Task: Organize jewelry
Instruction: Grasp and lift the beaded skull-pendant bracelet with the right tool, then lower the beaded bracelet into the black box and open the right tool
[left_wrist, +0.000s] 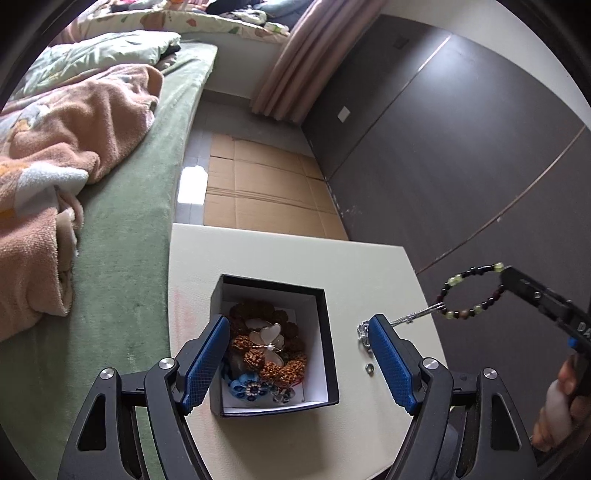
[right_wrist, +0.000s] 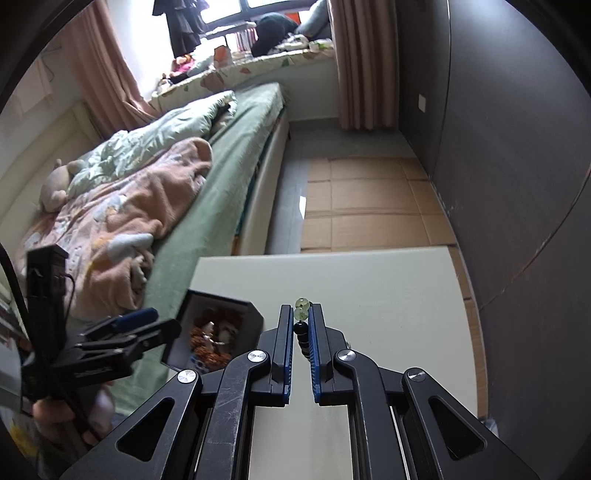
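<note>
A black jewelry box (left_wrist: 328, 332) stands open on the cream table (left_wrist: 288, 254), holding brown bead strings, a pale butterfly piece (left_wrist: 267, 338) and blue flower pieces. My left gripper (left_wrist: 297, 363) is open and empty, its fingers straddling the box's right half. My right gripper (right_wrist: 301, 314) is shut on a dark and green bead bracelet (left_wrist: 471, 293), held in the air right of the box. A silver chain (left_wrist: 417, 315) hangs from the bracelet down to the table. A small ring (left_wrist: 368, 367) lies on the table. The box also shows in the right wrist view (right_wrist: 221, 328).
A bed with green sheet (left_wrist: 122, 258) and pink blanket (left_wrist: 55, 166) borders the table's left. Flattened cardboard (left_wrist: 266, 184) covers the floor beyond the table. A dark wall (left_wrist: 461, 147) runs along the right.
</note>
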